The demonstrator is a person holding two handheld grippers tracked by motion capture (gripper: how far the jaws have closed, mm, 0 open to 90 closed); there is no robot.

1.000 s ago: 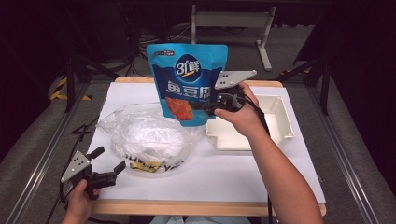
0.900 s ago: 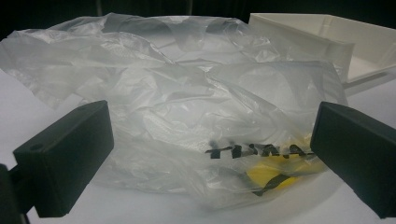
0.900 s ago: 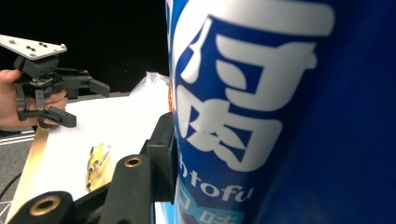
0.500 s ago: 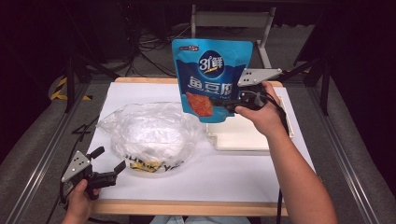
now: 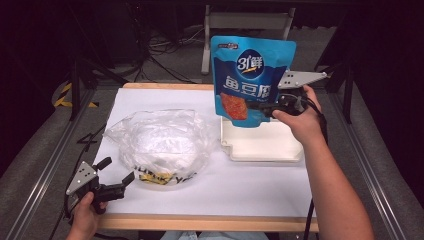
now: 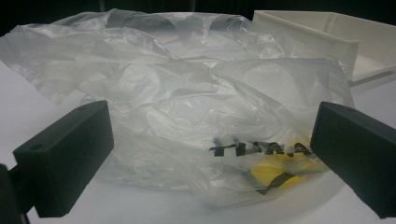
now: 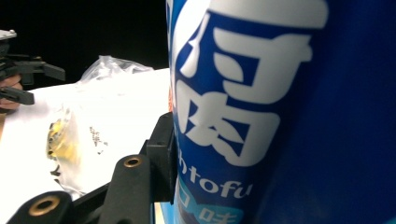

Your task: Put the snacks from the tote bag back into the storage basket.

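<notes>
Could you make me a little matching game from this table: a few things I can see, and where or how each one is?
Things:
1. blue snack pouch
2. clear plastic bag
3. white tray
4. left gripper

States:
A. lying crumpled on the table
B. held up in the air, pinched
C. open near the table's front edge
D. sitting under the raised pouch

Pairs: 1-B, 2-A, 3-D, 4-C

One blue snack pouch (image 5: 251,80); one clear plastic bag (image 5: 159,145); one white tray (image 5: 265,145); two hand-held grippers, left (image 5: 116,177) and right (image 5: 257,106).
</notes>
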